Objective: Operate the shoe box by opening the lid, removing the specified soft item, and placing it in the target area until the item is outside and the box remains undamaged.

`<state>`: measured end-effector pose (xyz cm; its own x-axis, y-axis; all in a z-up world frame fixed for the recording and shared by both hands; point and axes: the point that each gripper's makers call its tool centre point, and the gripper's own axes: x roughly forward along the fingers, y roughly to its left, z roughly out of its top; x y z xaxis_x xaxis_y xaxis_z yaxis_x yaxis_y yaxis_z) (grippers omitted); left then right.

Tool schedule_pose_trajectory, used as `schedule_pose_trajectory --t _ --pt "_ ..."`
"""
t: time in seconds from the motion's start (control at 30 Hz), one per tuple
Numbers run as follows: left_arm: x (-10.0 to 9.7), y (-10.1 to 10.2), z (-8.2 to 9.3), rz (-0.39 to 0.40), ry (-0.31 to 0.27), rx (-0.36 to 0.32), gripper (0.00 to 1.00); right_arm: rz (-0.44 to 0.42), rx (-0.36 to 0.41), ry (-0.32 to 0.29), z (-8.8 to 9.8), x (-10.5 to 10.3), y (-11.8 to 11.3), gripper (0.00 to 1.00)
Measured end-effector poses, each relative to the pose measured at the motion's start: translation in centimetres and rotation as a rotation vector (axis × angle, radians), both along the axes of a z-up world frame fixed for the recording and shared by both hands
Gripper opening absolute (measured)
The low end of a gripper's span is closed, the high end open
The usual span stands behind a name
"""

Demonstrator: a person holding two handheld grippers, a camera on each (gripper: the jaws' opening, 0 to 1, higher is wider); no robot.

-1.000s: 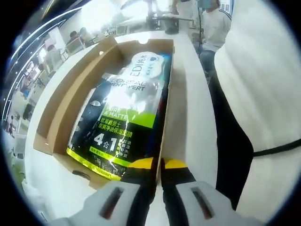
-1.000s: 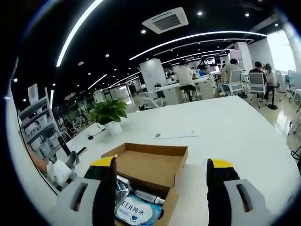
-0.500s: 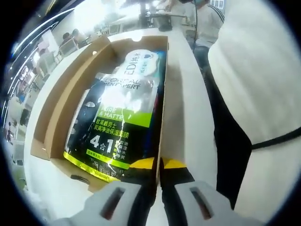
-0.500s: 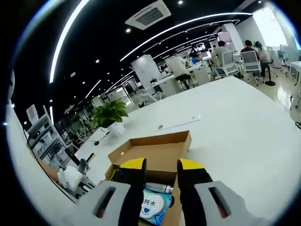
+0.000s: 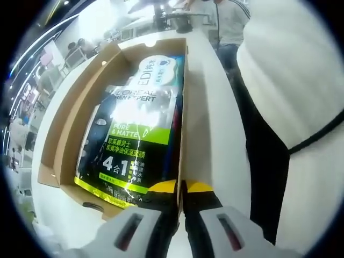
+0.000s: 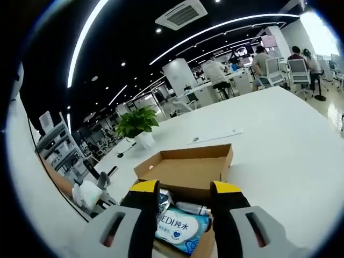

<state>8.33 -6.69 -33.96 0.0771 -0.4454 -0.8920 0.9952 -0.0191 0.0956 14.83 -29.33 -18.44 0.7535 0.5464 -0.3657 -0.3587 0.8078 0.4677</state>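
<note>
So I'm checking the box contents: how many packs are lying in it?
2: a black-green pouch fills most of the box, and a white-blue wipes pack lies at its far end. More may be hidden beneath.

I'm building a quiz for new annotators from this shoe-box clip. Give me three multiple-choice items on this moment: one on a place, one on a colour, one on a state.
1. Where is the black-and-green pouch?
A. inside the box
B. on the table beside the box
C. on the floor

2. What colour are the tips of the right gripper?
A. red
B. yellow
C. blue

3. How is the box?
A. taped shut
B. crushed flat
C. open, lid folded back

Answers:
1 A, the pouch lies between the cardboard walls.
2 B, both tips are yellow.
3 C, the lid stands open behind the box, so the wipes pack inside shows.
</note>
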Motion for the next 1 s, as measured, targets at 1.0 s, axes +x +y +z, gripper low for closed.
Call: schedule_pose_trajectory --t 1.0 --pt "0.2 0.1 -0.3 0.007 -0.004 0.008 0.03 0.099 0.049 0.114 -4.4 -1.1 2.3 0.37"
